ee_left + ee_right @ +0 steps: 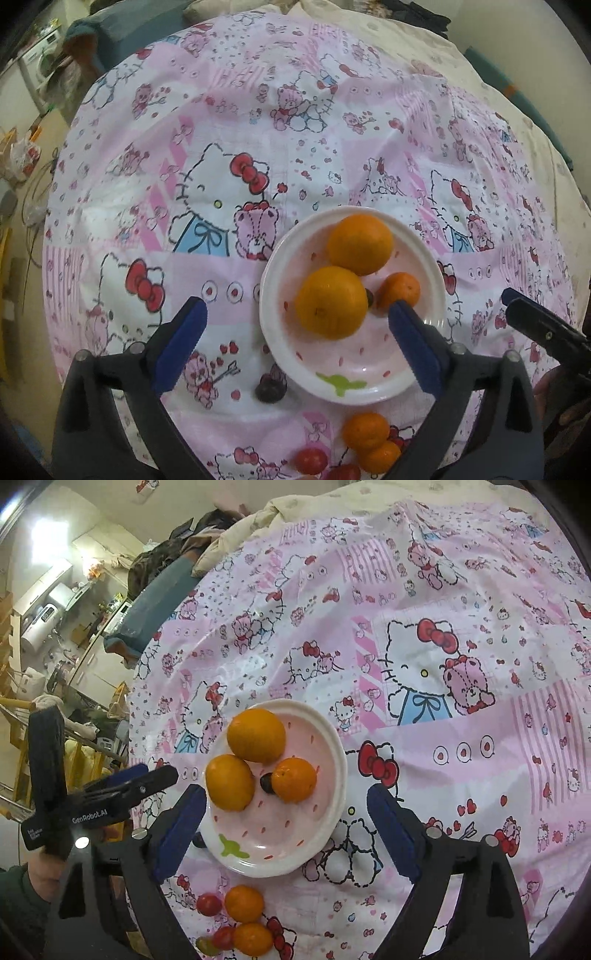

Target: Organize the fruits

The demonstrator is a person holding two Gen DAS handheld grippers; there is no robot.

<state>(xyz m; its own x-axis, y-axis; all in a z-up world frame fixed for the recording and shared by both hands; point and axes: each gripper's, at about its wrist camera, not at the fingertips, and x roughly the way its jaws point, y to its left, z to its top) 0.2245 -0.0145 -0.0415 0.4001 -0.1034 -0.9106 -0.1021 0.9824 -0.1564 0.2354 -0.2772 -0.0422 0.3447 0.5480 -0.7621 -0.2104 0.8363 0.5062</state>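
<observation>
Surface: a table under a pink cartoon-cat cloth is seen, with a cluttered room glimpsed beyond its far edge.
Plate: a white plate with red flecks is set near the middle of the cloth, below both claws.
On the plate: two large oranges are lying side by side, touching; a smaller mandarin is parked beside them, and a small dark fruit is wedged between.
Off the plate: two mandarins and some small red fruits are left on the cloth by the near rim; a dark one is also waiting there.
Progress: roughly half is judged done; the loose fruit near the rim is yet to be gathered.
Left claw: spread wide, nothing gripped, held over the plate's near left.
Right claw: spread wide, nothing held, hanging over the plate's near side.
Writing: "GenRobot.AI" is read on the left claw's body; smaller print on its handle is too fine to read.
</observation>
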